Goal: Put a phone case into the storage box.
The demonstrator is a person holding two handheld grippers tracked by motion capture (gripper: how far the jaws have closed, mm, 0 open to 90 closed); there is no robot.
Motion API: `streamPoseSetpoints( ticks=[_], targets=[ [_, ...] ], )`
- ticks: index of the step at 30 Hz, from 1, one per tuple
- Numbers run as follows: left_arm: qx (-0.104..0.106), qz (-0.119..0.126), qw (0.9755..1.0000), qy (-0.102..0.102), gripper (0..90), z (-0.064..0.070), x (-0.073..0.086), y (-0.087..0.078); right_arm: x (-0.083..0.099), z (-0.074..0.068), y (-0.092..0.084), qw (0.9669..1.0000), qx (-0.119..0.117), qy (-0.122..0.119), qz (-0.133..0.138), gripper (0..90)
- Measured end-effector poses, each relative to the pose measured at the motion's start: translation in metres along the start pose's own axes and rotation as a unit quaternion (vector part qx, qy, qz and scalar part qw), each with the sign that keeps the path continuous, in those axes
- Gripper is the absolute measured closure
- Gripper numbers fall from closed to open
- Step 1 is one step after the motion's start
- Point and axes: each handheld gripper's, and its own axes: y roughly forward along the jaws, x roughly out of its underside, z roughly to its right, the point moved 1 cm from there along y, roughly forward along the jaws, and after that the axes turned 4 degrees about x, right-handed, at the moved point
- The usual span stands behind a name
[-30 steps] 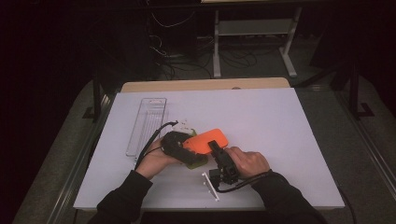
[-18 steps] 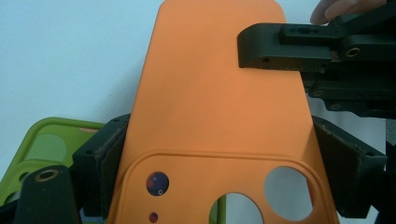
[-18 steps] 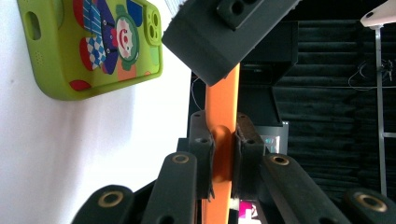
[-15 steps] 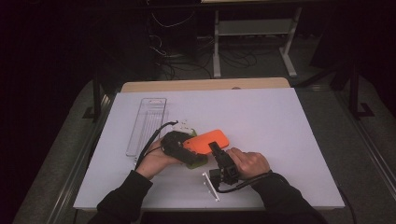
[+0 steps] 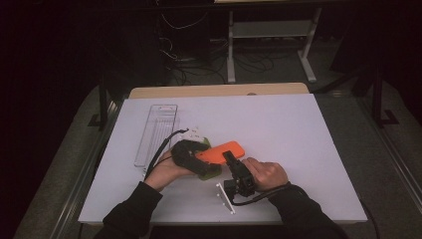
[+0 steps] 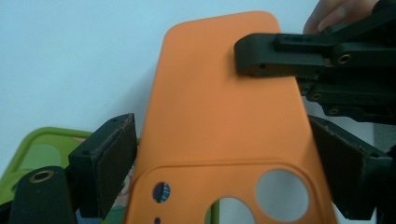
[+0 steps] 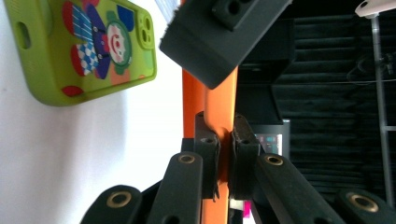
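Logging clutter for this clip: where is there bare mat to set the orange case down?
The right half of the white mat, past the right gripper, is bare, as is the far strip beyond the clear tray. It is crowded near the left gripper: orange case, green case, white bracket.

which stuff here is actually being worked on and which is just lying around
In use:
- orange case, pinched at one edge by the right claw and held across its width by the left claw
- green case, lying under the orange one

Lying about:
- clear tray, left on the table
- white strip, near edge
- small white piece behind the cases
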Motion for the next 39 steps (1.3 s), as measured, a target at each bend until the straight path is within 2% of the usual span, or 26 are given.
streamPoseSetpoints(
  ticks=[3,5,8,10,11,14,15,16,19,20,21,25,27,30,32,34,36,38,39],
  targets=[
    [0.007,0.000,1.0000,-0.007,3.8,0.000,0.000,0.001,0.000,0.000,0.000,1.0000,0.000,0.001,0.001,82.9],
    [0.012,0.008,0.9998,-0.011,0.3,0.000,0.000,0.000,0.001,0.000,0.000,1.0000,0.000,0.003,-0.001,82.8],
    [0.014,0.023,0.9995,-0.019,0.0,0.000,-0.002,-0.005,0.003,0.001,0.000,1.0000,0.001,0.002,-0.005,82.6],
    [0.014,0.028,0.9994,-0.017,0.0,-0.001,-0.001,-0.006,0.004,0.001,0.001,0.9999,-0.007,0.008,-0.011,82.5],
    [0.015,0.027,0.9994,-0.016,0.0,-0.001,-0.001,-0.007,0.006,0.003,0.001,0.9999,0.000,0.010,-0.011,82.5],
    [0.014,0.033,0.9993,-0.011,0.0,-0.001,-0.002,-0.009,0.010,0.006,0.003,0.9997,-0.002,0.011,-0.020,82.4],
    [0.015,0.034,0.9992,-0.015,0.0,-0.001,-0.002,-0.009,0.012,0.006,0.003,0.9994,-0.004,0.023,-0.027,82.4],
    [0.014,0.036,0.9992,-0.010,0.0,-0.001,-0.002,-0.009,0.014,0.007,0.003,0.9993,-0.004,0.024,-0.029,82.4],
    [0.011,0.035,0.9992,-0.011,0.0,-0.002,-0.001,-0.011,0.020,0.011,0.004,0.9987,-0.013,0.033,-0.037,82.4],
    [0.012,0.038,0.9990,-0.019,0.0,-0.001,-0.001,-0.011,0.022,0.012,0.004,0.9982,-0.013,0.042,-0.040,82.4],
    [0.010,0.038,0.9991,-0.015,0.0,-0.002,-0.001,-0.012,0.023,0.013,0.004,0.9977,-0.015,0.051,-0.043,82.3],
    [0.004,0.041,0.9991,-0.012,0.0,-0.004,-0.001,-0.013,0.030,0.017,0.004,0.9933,-0.038,0.091,-0.060,82.3],
    [-0.001,0.043,0.9990,-0.007,0.0,-0.006,-0.001,-0.014,0.033,0.019,0.005,0.9924,-0.041,0.100,-0.059,82.2],
    [-0.005,0.051,0.9987,-0.005,0.0,-0.007,-0.002,-0.015,0.035,0.021,0.005,0.9893,-0.055,0.116,-0.069,82.1],
    [-0.007,0.050,0.9987,0.000,0.0,-0.008,-0.002,-0.016,0.036,0.023,0.005,0.9864,-0.062,0.133,-0.074,82.1],
    [-0.007,0.050,0.9986,-0.014,0.0,-0.007,-0.001,-0.016,0.037,0.025,0.005,0.9831,-0.064,0.154,-0.076,82.1],
    [-0.008,0.051,0.9986,-0.015,0.0,-0.007,0.000,-0.015,0.039,0.027,0.006,0.9792,-0.071,0.173,-0.078,82.1],
    [-0.010,0.047,0.9988,-0.007,0.0,-0.007,0.000,-0.015,0.042,0.030,0.006,0.9746,-0.075,0.193,-0.085,82.1],
    [-0.010,0.046,0.9989,-0.003,0.0,-0.008,-0.001,-0.015,0.043,0.031,0.006,0.9733,-0.076,0.199,-0.084,82.1]
  ],
)
